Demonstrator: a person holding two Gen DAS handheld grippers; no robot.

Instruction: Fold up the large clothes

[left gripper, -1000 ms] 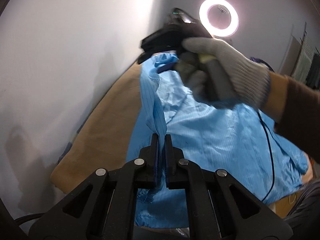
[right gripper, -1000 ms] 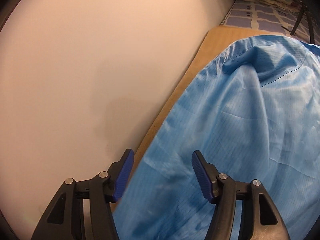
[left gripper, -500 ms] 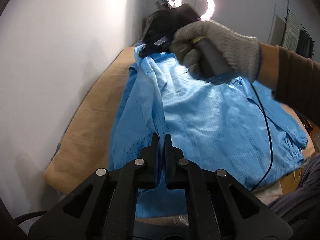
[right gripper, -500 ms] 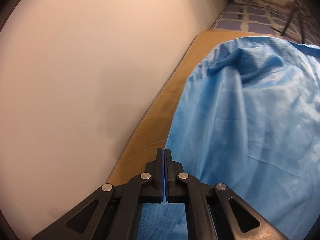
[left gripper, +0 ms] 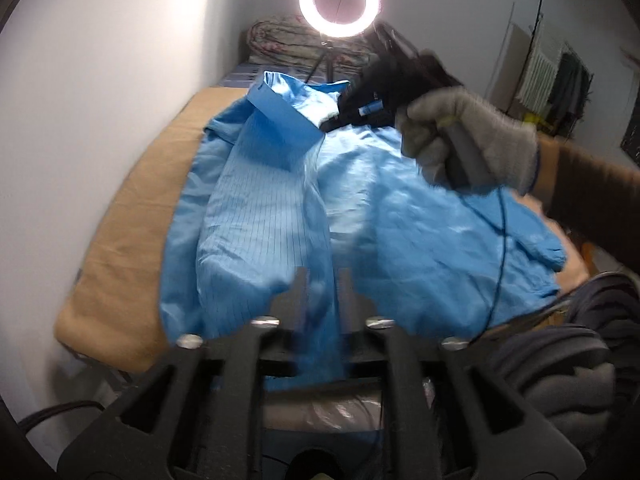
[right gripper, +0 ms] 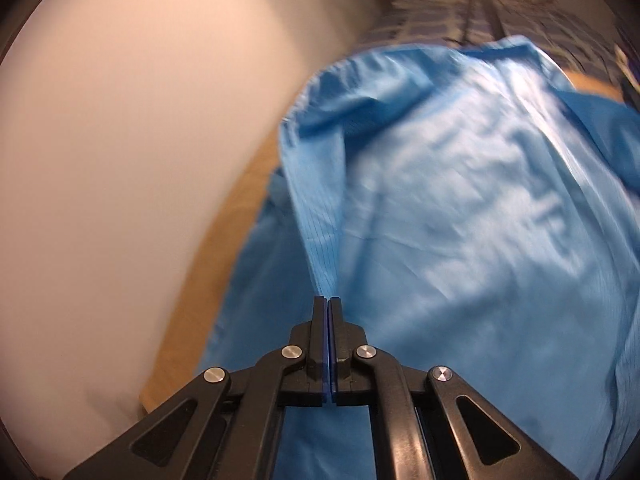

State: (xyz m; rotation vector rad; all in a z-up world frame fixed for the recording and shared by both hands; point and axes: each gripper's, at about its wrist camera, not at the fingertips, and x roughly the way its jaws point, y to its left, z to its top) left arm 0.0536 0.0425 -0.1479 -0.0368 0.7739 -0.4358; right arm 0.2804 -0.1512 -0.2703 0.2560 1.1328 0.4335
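A large light-blue garment (left gripper: 400, 220) lies spread on a tan bed (left gripper: 132, 220); its wall-side part is lifted and folded over. My left gripper (left gripper: 323, 280) is at the near hem. Its jaws are opening, blurred, with a strip of the cloth hanging loose between them. A gloved hand (left gripper: 472, 136) holds my right gripper (left gripper: 336, 118) at the far end, by the collar. In the right wrist view that gripper (right gripper: 328, 300) is shut on a raised fold of the garment (right gripper: 460, 200), which stretches taut away from the pads.
A white wall (left gripper: 80, 100) runs along the bed's left side. A ring light (left gripper: 339, 2) on a tripod and a rolled quilt (left gripper: 276, 36) stand at the far end. A black cable (left gripper: 500, 240) crosses the garment. Dark clothing (left gripper: 580, 340) lies at the right.
My right gripper shut on the garment's wall-side edge and carried it away from the wall, turning that part over. My left jaws, shut on the hem before, have come apart.
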